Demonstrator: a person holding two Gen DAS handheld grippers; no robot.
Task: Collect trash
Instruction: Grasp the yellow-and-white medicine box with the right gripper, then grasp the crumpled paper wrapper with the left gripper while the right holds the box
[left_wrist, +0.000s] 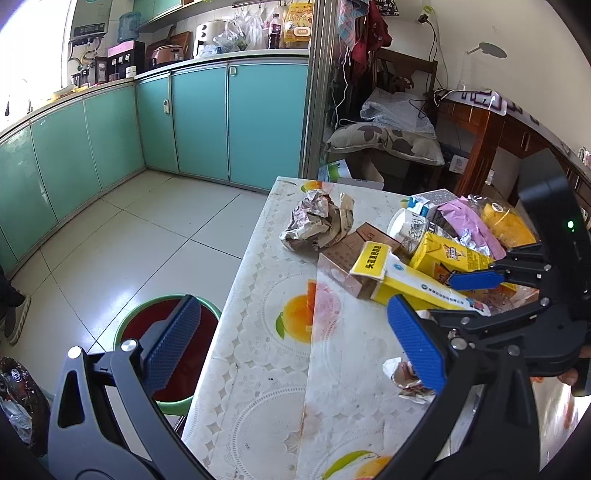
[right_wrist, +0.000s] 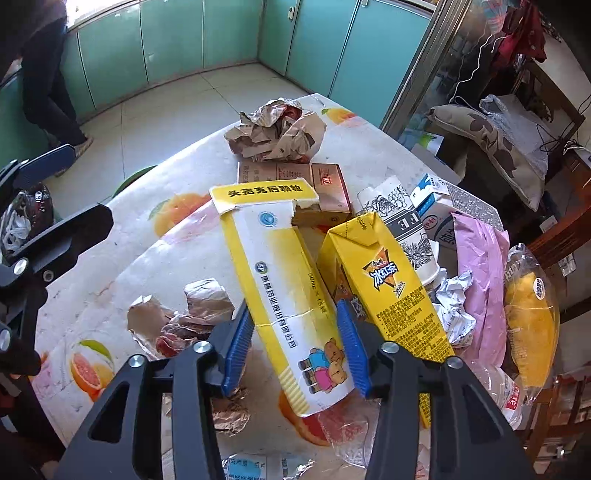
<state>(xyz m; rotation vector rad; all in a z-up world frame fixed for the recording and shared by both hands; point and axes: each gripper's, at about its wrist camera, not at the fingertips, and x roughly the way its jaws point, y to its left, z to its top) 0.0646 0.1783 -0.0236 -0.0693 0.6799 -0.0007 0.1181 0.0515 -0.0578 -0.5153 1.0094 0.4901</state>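
Left gripper (left_wrist: 291, 343) is spread wide with nothing in it, hanging over the table (left_wrist: 258, 369) edge, stool (left_wrist: 127, 321) at its 9 o'clock. Right gripper (right_wrist: 295, 350) has its pads on both sides of the yellow-white box (right_wrist: 273, 273). Crowding it: foil scrap (right_wrist: 173, 325) at 9, tea carton (right_wrist: 384, 288) at 3, foil wad (right_wrist: 277, 129) and brown box (right_wrist: 295, 184) up at 12.
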